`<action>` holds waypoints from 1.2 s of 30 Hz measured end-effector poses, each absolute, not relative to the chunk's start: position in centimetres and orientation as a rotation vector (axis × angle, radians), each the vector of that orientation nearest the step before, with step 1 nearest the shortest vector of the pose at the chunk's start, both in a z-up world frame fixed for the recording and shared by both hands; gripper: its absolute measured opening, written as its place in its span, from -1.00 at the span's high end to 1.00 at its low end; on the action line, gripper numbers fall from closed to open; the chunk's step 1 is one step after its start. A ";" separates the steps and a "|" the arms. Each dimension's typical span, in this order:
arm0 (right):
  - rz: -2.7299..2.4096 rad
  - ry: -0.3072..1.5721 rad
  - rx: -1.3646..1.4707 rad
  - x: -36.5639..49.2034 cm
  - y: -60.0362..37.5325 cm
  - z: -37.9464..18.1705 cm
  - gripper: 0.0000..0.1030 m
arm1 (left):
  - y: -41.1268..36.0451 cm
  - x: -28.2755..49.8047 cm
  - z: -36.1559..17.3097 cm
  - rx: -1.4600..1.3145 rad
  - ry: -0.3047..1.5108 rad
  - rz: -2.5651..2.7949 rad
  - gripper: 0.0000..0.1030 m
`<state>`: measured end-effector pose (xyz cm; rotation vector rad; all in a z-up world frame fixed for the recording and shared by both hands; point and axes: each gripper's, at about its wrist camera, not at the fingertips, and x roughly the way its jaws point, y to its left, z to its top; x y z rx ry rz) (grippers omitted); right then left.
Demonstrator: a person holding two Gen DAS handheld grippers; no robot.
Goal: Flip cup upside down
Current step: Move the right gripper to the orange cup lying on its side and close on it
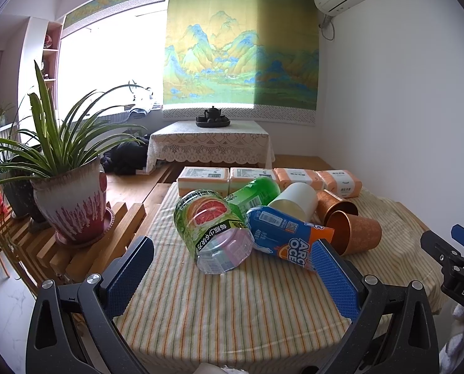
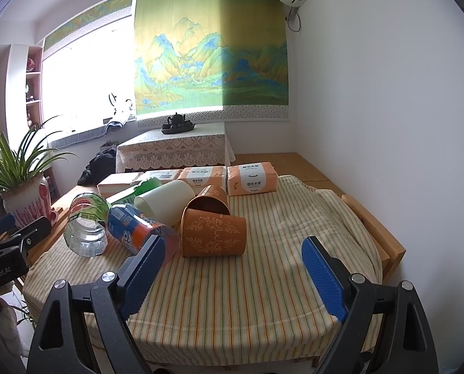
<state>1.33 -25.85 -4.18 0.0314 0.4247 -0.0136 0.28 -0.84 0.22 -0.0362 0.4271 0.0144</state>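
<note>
Two orange patterned cups lie on their sides on the striped cloth: the near one point(image 2: 213, 232) point(image 1: 356, 232) and one behind it point(image 2: 211, 200) point(image 1: 337, 205). A white cup point(image 2: 165, 203) point(image 1: 295, 201) also lies on its side, to their left. My left gripper point(image 1: 233, 275) is open and empty, just in front of the bottles. My right gripper point(image 2: 233, 272) is open and empty, a little in front of the near orange cup; it also shows at the right edge of the left wrist view point(image 1: 450, 249).
Three bottles lie by the cups: a grapefruit-label one point(image 1: 211, 227), a green one point(image 1: 253, 194), a blue-orange one point(image 1: 289, 238). Tissue packs point(image 2: 252, 179) line the table's back edge. A potted plant point(image 1: 69, 199) stands left on a wooden rack. A white wall is on the right.
</note>
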 end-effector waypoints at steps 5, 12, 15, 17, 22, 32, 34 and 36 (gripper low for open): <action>0.015 0.449 0.034 2.6 -25.9 -4.0 -0.68 | -0.8 0.8 0.0 -0.030 0.436 0.013 -0.99; 0.161 0.599 0.099 9.0 -27.4 -3.4 -0.68 | -0.5 1.4 -0.2 -0.024 0.440 0.019 -0.99; 0.175 0.677 0.133 13.4 -28.8 -3.2 -0.68 | -0.3 1.6 -0.3 -0.022 0.441 0.029 -0.99; 0.212 0.774 0.184 17.3 -29.7 -3.4 -0.68 | -0.2 1.8 -0.4 -0.020 0.443 0.037 -0.99; 0.279 0.977 0.250 24.6 -29.7 -4.6 -0.68 | 0.4 2.7 -0.8 -0.020 0.457 0.055 -0.99; 0.356 1.222 0.385 31.3 -28.4 -8.9 -0.68 | 2.0 4.2 -1.4 -0.031 0.473 0.086 -0.99; 0.369 1.251 0.422 32.0 -28.4 -9.7 -0.68 | 2.3 4.4 -1.6 -0.034 0.477 0.091 -0.99; 0.381 1.267 0.456 32.6 -28.7 -10.3 -0.68 | 2.4 4.6 -1.7 -0.035 0.482 0.097 -0.99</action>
